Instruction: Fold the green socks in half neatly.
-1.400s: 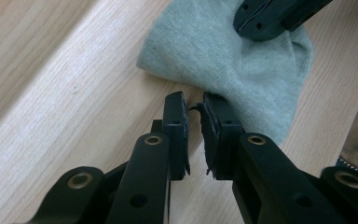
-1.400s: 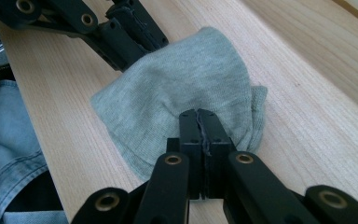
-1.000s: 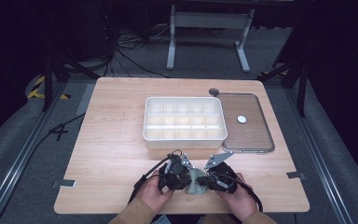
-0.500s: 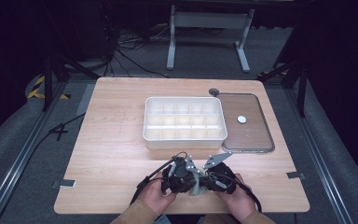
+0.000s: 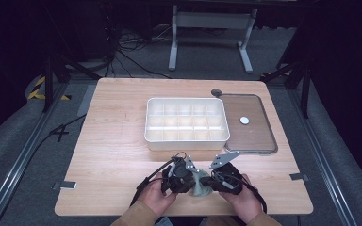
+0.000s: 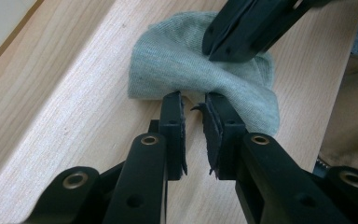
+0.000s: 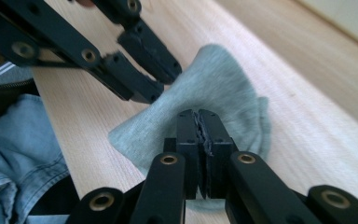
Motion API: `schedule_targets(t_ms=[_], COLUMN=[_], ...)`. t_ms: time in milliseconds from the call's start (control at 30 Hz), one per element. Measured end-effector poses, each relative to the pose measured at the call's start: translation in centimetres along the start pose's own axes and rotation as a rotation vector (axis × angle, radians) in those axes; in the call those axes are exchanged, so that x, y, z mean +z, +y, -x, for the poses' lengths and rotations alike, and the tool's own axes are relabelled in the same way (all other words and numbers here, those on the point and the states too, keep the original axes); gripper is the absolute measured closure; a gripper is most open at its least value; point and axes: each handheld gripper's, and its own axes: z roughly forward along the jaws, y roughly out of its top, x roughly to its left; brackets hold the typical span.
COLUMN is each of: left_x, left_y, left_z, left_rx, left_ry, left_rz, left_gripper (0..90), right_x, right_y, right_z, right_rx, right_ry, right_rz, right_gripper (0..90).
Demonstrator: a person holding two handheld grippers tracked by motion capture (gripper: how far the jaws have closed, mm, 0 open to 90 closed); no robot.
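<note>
Cloth: a small grey-green knitted cloth point(image 5: 201, 184) is lying bunched on the near edge of the pale wooden table point(image 5: 118, 146), between the two hands; from the high view the grippers are covering most of it and its outline is hard to read.
Left gripper: the left gripper point(image 6: 193, 106) is standing with its black jaws a narrow gap apart, tips at the cloth's near edge; a dark frayed bit is showing in the gap, and whether the pads are pinching any fabric cannot be told.
Right gripper: the right gripper point(image 7: 198, 122) is pressing its black jaws together over the middle of the cloth; the jaws have just been opening a touch, though the right gripper view is showing them closed pad to pad, and the fold beneath them is hidden, so a true hold on the cloth is likely but not plain.
Other tool: in each gripper view the opposite gripper is cutting in from the top, its body cropped by the frame.
Person: tan sleeves point(image 5: 136, 217) are entering at the bottom of the high view; blue denim point(image 7: 23, 154) is blurring at the left of the right gripper view.
Background: a white plastic compartment tray point(image 5: 187, 124) is sitting mid-table, well apart from the cloth, with a clear flat lid point(image 5: 250, 125) lying just beside it.
</note>
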Motion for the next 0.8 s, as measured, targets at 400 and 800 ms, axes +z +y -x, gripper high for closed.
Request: schedule_targets(t_ms=[400, 800], left_x=[0.1, 0.0], left_y=[0.1, 0.1], left_z=[-0.1, 0.0], left_rx=[-0.001, 0.003], left_ry=[-0.004, -0.008], left_rz=[-0.003, -0.015], left_gripper=[78.4, 78.7], right_x=[-2.4, -1.1], right_y=[-1.5, -2.0], right_z=[2.2, 1.7], right_rx=[0.061, 0.037], right_ry=[-0.043, -0.04], right_rz=[-0.014, -0.079], right_gripper=[88.0, 88.3])
